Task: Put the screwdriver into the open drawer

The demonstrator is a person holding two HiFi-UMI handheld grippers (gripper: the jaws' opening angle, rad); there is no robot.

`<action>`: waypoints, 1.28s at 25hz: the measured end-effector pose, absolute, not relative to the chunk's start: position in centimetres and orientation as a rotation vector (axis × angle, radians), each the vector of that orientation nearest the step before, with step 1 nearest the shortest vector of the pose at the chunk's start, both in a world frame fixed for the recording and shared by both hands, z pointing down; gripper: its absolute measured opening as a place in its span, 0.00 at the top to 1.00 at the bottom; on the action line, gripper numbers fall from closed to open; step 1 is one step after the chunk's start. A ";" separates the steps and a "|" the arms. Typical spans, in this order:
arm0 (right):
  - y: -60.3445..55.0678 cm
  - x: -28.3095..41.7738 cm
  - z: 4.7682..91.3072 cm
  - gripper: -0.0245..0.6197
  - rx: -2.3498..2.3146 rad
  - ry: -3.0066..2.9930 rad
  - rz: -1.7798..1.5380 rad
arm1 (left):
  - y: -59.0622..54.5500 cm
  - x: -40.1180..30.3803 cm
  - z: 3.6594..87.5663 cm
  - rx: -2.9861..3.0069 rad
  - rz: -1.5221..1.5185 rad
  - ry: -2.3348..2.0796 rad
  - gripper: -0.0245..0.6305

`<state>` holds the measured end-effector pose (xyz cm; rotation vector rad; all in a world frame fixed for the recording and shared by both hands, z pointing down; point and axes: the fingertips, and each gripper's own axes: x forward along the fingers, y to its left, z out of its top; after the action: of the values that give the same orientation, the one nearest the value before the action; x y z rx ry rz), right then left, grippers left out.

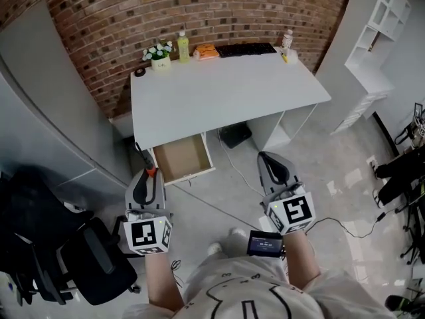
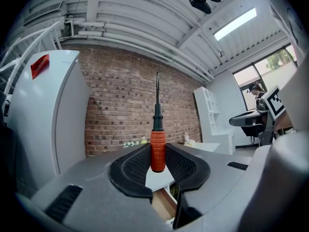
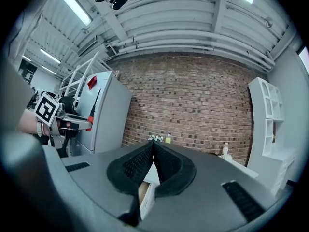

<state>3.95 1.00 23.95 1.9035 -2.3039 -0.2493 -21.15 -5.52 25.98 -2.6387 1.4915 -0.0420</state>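
Left gripper (image 1: 147, 178) is clamped on the screwdriver (image 2: 158, 149) by its orange handle, with the shaft upright (blade clear of the pads), a secure carry. It hangs just near of the open drawer (image 1: 180, 157), under the desk's (image 1: 219, 95) left end. Right gripper (image 3: 153, 153) has its pads together, empty, parked right of the drawer, out of the way.

L gripper (image 1: 147, 177) grips screwdriver (image 2: 157, 149); R gripper (image 1: 271, 159) closed (both level).

- You have no readable word or number in any view.
- Red label (image 2: 40, 65) on the cabinet (image 2: 63, 120): too small to read.
- Wrist screen (image 1: 265, 244): characters blurred.
- Left cube (image 1: 147, 235) and right cube (image 1: 297, 211): only black-and-white square patterns.
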 end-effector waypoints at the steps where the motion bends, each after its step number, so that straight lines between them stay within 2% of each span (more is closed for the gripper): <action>1: 0.5 4.3 24.1 0.93 1.907 -2.299 -0.241 | -6.0 -21.0 26.1 -2.642 -0.047 1.493 0.81; 9: -5.0 6.2 25.3 0.93 1.908 -2.311 -0.211 | -11.2 -19.4 27.5 -2.644 -0.091 1.517 0.81; 21: -15.3 14.0 25.8 0.93 1.997 -2.325 -0.109 | -21.8 -12.2 26.9 -2.635 -0.155 1.479 0.81; 32: -19.9 18.5 27.1 0.93 2.026 -2.291 -0.066 | -27.1 -8.6 28.1 -2.659 -0.179 1.494 0.81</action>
<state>18.54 -19.88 27.10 2.0265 -2.2907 -0.0656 -8.57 -27.15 28.05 -2.6587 1.4940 -0.1794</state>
